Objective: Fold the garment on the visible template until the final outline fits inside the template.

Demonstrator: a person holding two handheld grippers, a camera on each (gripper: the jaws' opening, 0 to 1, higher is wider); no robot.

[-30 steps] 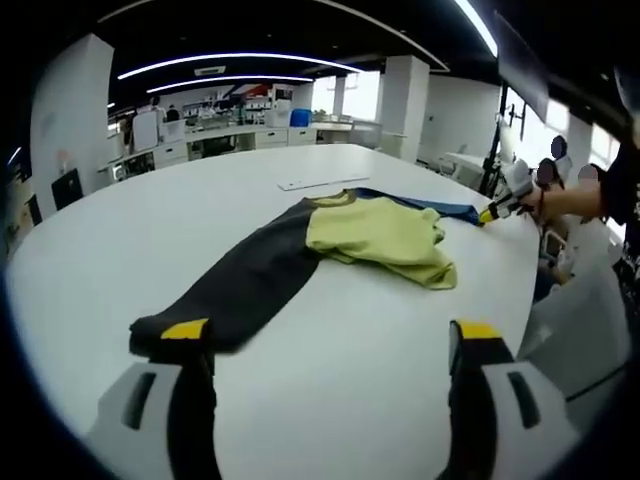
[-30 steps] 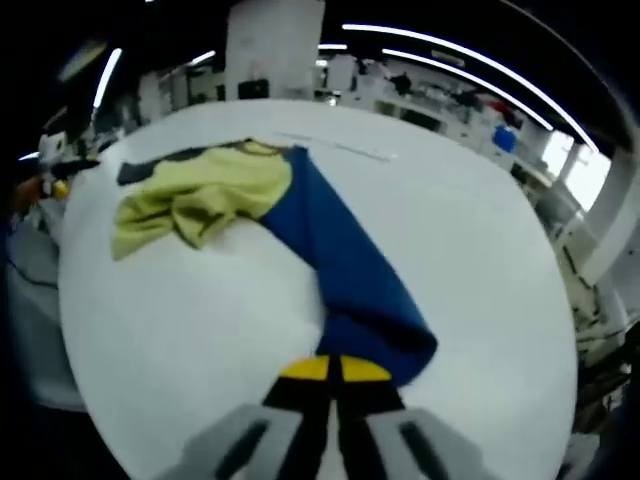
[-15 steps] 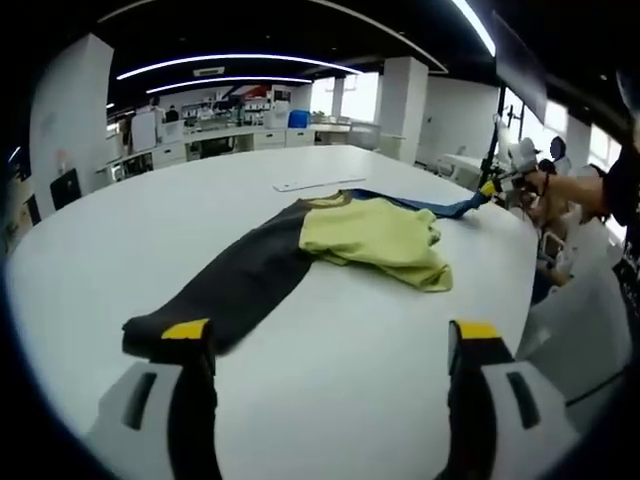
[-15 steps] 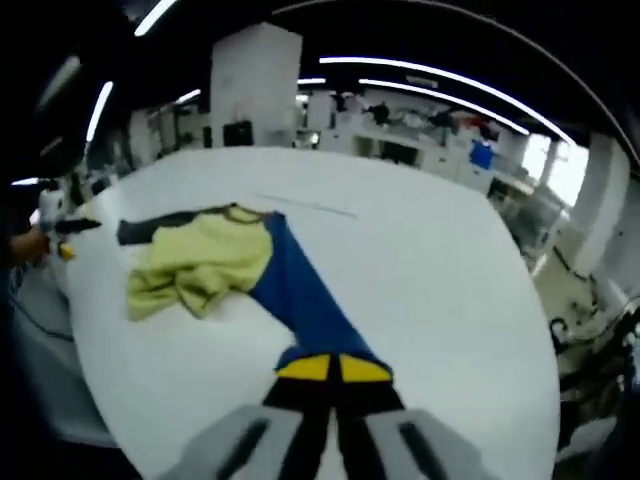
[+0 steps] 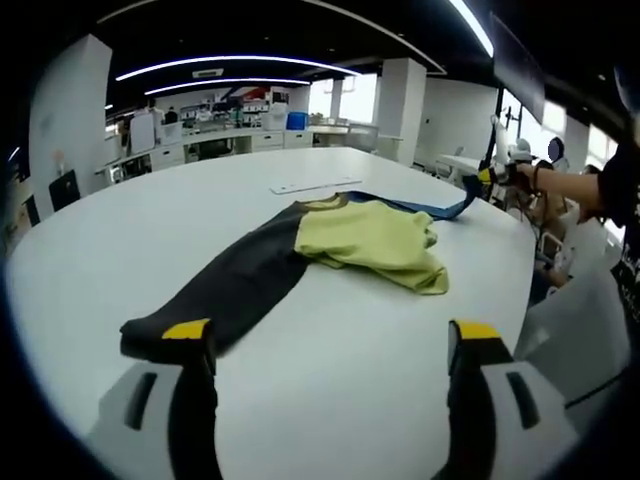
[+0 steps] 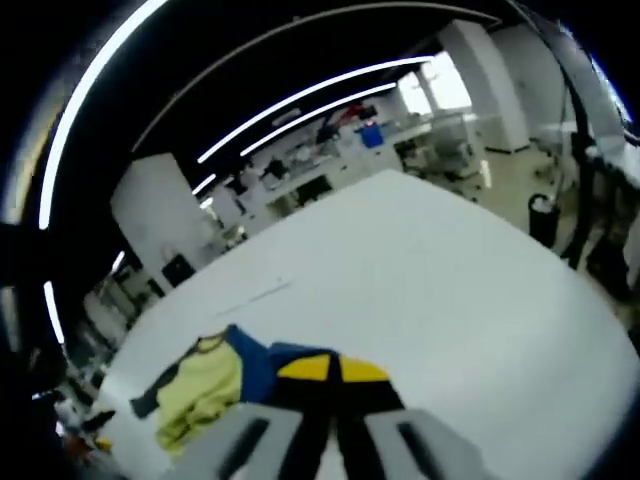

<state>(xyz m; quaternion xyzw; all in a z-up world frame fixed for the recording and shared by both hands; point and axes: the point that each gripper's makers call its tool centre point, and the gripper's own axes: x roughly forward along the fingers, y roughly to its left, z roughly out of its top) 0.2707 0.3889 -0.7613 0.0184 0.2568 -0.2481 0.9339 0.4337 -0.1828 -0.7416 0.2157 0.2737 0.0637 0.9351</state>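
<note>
In the left gripper view the garment, a long-sleeved top with a yellow-green fabric body (image 5: 372,240), one dark grey sleeve (image 5: 225,290) and one blue sleeve (image 5: 425,208), lies spread on the large round white table (image 5: 330,370); the grey sleeve runs toward 7 o'clock, its cuff ending just beside the left tool's (image 5: 325,345) left yellow-tipped finger, whether touching it cannot be told; that tool stands released, its two fingers wide apart with bare table between them, the yellow-green body lying ahead of it at 12 o'clock; the blue sleeve stretches toward 2 o'clock, lifted off the table at its far end, where the right tool (image 5: 486,178), held in a person's hand (image 5: 528,178), has it clenched at the table edge. A thin white strip (image 5: 318,184) lies flat on the table beyond the collar, near but apart. In the right gripper view the right tool (image 6: 320,368) has its yellow tips pressed together on the blue sleeve (image 6: 262,362); the yellow-green body (image 6: 200,395) lies at 9 o'clock from the tips.
</note>
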